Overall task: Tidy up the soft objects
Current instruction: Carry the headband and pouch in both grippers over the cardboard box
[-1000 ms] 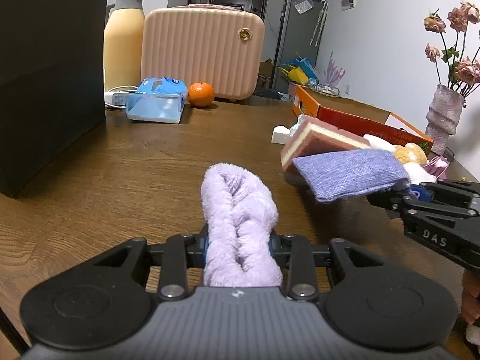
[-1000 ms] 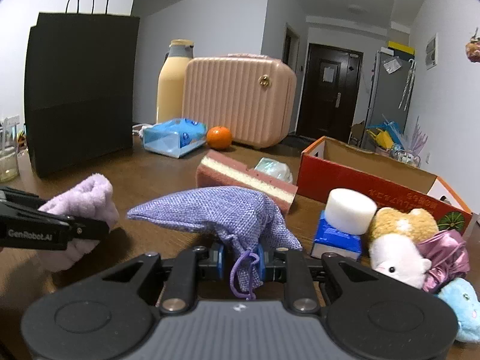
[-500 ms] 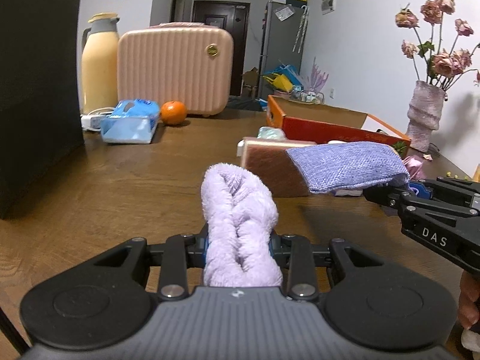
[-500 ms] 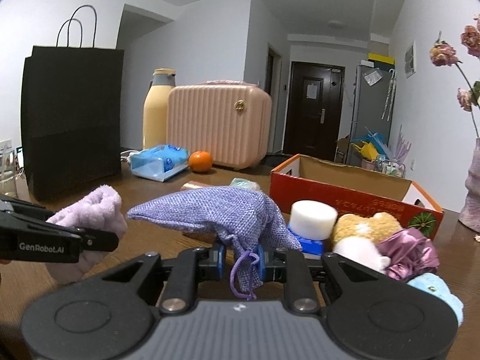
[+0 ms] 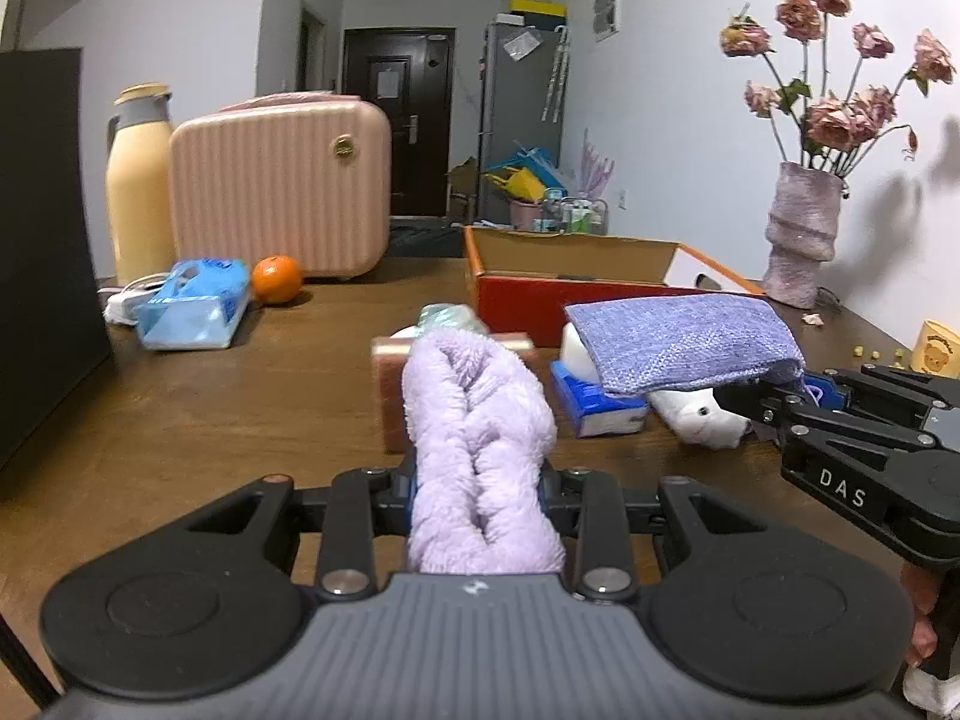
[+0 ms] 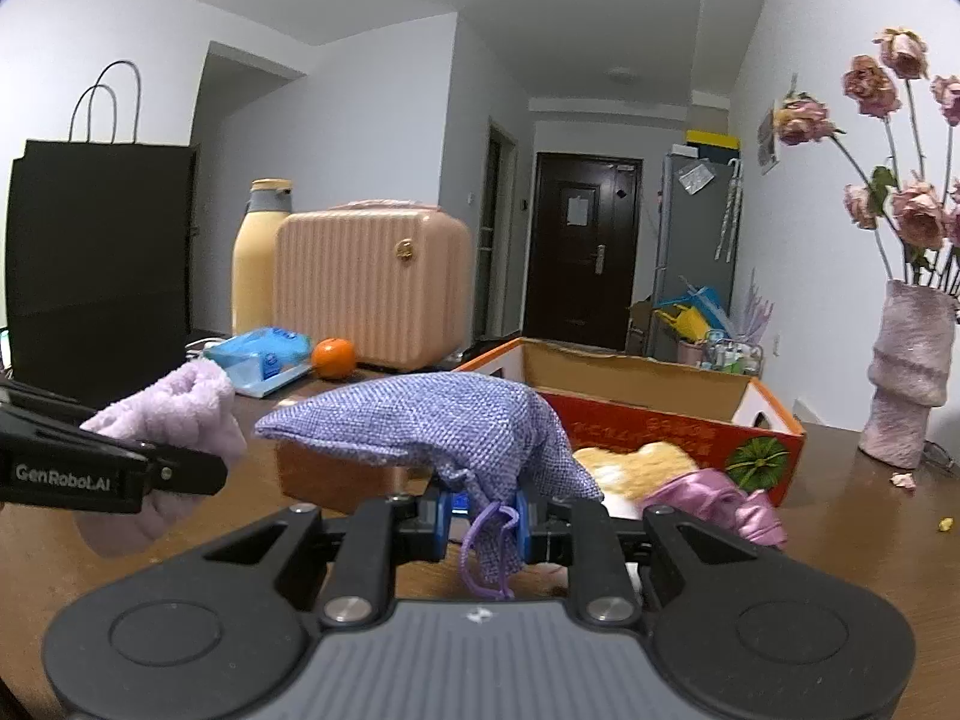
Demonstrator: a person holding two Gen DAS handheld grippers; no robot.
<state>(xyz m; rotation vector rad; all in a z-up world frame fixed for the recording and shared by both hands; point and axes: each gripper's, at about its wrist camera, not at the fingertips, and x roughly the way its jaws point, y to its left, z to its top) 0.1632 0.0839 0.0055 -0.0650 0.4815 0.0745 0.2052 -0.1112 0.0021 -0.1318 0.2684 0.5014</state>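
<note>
My left gripper is shut on a fluffy lilac towel, held above the wooden table. My right gripper is shut on a purple woven drawstring pouch, which also shows at the right of the left wrist view. The towel appears at the left of the right wrist view. Behind both stands an open orange cardboard box. In front of it lie a pink sponge, a white plush, a tan plush and a shiny pink soft thing.
A black paper bag stands at the left. At the back are a cream thermos, a pink case, a blue tissue pack and an orange. A vase of flowers stands at the right, near a yellow cup.
Both grippers have risen and swung to the right with towel and pouch still held. The orange box now stands straight ahead and the black bag has slid to the left edge.
</note>
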